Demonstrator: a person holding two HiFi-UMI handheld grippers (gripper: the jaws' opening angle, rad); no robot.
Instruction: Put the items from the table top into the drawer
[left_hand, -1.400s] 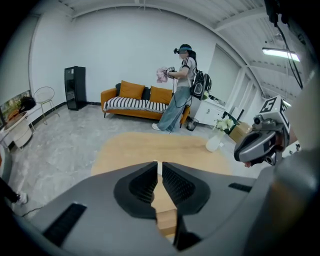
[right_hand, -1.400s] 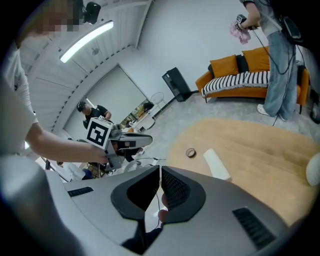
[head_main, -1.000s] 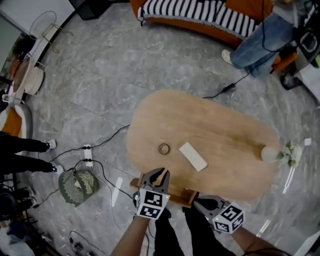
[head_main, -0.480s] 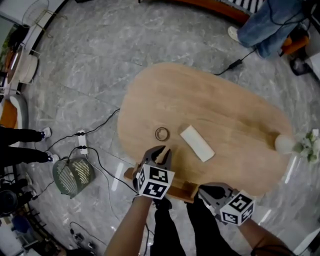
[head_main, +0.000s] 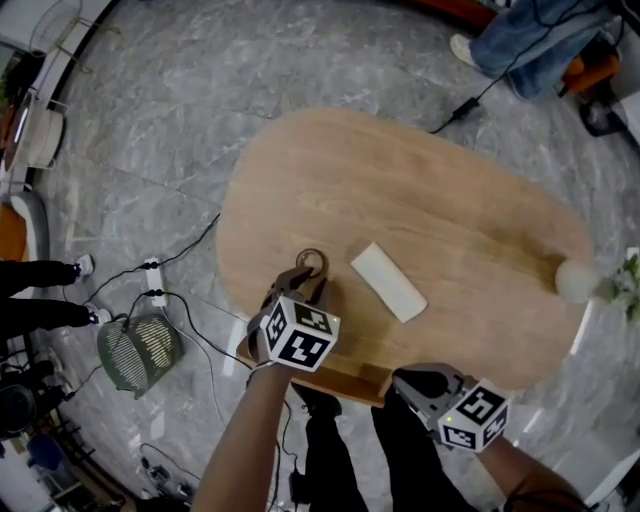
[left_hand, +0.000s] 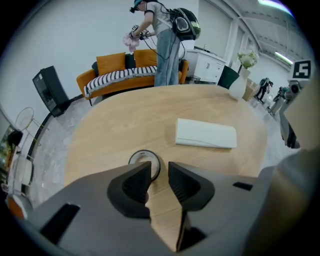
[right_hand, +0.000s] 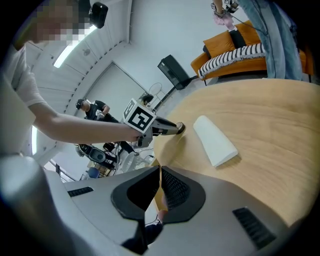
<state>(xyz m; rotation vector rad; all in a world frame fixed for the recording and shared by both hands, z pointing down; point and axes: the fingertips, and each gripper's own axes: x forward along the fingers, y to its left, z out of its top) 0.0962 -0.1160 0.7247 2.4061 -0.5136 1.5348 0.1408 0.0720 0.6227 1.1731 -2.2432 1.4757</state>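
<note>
a person stands at the near long edge of an oval wooden table (head_main: 430, 190) with a gripper in each hand. the main risk, as i judge it, lies with the small dark ring (head_main: 311, 262) that lies flat near the table's near left edge. it is thin and low, so jaws that close too high or off-centre could skid it across the smooth wood toward that edge, or pinch only one side of it so that it flips or drops before it gets to the drawer (head_main: 345, 378). the drawer stands open just under the near edge. the left gripper (head_main: 305, 280) points steeply down over the ring and its jaws are opening. in the left gripper view the ring (left_hand: 144, 160) lies just past the tips, partly behind one jaw and not between the pads, so nothing is gripped. the left forearm reaches up from the near edge, with the marker cube on top. the right gripper (head_main: 402, 378) hangs low beside the drawer, off the table's near edge, tilted gently down, with its jaws together on nothing. a white flat packet (head_main: 388, 282) lies just right of the ring, untouched. a pale vase (head_main: 573, 280) stands at the far right end.
</note>
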